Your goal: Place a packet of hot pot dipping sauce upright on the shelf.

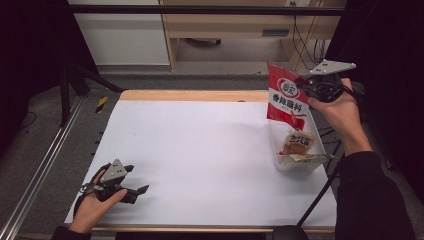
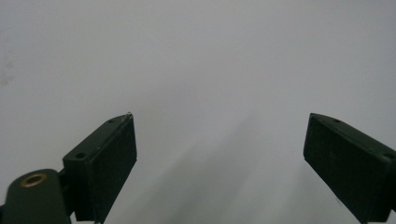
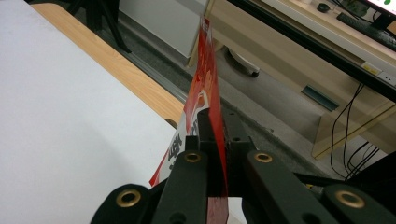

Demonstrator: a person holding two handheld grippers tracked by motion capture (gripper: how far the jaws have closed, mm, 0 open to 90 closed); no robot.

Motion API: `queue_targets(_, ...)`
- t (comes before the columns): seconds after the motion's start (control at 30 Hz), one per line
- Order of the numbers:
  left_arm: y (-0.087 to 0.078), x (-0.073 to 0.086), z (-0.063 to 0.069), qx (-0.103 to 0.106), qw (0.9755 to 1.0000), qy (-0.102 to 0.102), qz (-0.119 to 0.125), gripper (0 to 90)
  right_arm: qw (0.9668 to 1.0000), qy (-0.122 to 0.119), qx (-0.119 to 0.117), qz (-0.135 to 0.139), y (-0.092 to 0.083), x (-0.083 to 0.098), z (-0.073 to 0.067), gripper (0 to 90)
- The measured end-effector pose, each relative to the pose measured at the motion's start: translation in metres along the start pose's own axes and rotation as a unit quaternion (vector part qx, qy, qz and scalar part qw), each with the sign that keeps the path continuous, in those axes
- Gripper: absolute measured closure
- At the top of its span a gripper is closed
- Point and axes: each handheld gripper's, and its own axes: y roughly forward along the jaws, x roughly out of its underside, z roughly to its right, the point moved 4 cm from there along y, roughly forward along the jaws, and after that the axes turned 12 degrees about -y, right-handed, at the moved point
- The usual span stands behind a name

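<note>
Right gripper [image 1: 303, 86] pinching red packet [image 1: 285, 98] flat above clear tub [image 1: 299, 161]; lower straight in. Left gripper [image 1: 134, 181] spread, idle.

1. A flat white rectangular sheet [image 1: 200, 150] is covering nearly the whole top of the table and is carrying the things.
2. A light wooden strip of tabletop [image 1: 195, 95] is showing along the far edge, beyond the sheet.
3. A clear plastic tub [image 1: 296, 159] is standing on the sheet near its right edge, holding small printed snack packets.
4. The person's left hand [image 1: 95, 206] is resting on the sheet at its near left corner, well apart from the tub.
5. The middle of the sheet is lying bare.
</note>
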Motion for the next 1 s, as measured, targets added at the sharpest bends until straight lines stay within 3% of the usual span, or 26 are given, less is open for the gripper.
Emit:
queue_targets(0.3,0.000,0.000,0.000,0.003,1.0000,-0.003,0.001,9.3,0.9999,0.008,0.004,-0.006,-0.006,0.013,0.005,89.8)
queue_targets(0.57,0.000,0.000,0.000,0.002,1.0000,0.000,-0.001,9.3,0.9998,0.016,0.001,-0.011,-0.001,0.024,0.002,89.8)
queue_targets(0.77,0.001,0.001,0.000,0.002,1.0000,0.000,-0.002,9.3,0.9996,0.028,-0.003,-0.010,0.007,0.033,-0.001,89.8)
queue_targets(1.0,0.002,0.001,0.000,0.003,1.0000,0.001,-0.004,9.3,0.9982,0.058,-0.013,-0.007,0.012,0.056,-0.006,89.8)
